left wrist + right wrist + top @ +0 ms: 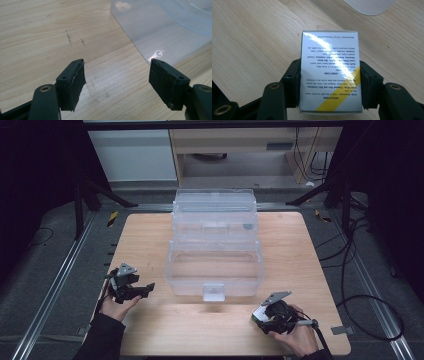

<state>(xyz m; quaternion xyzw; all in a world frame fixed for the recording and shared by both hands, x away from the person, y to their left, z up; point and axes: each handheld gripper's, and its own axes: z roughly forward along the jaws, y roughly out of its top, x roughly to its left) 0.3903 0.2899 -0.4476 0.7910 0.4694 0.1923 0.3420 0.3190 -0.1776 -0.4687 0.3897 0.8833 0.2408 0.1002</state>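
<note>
A small white carton (329,55) with printed text and a yellow stripe sits between the two black jaws of my right gripper (330,77), whose pads press on both its sides. In the high view that right gripper (259,316) is low over the table's front right, and the carton (260,314) shows as a pale block at its tip. My left gripper (146,289) hovers at the front left, pointing toward the clear box. In its own view the left gripper (117,75) stands open, with bare wood between the jaws.
A large clear plastic tiered storage box (215,282) stands open in the middle of the wooden table (150,235), a latch tab at its front. Its wall (160,32) lies just ahead of the left jaws. Cables (350,285) trail on the floor at right.
</note>
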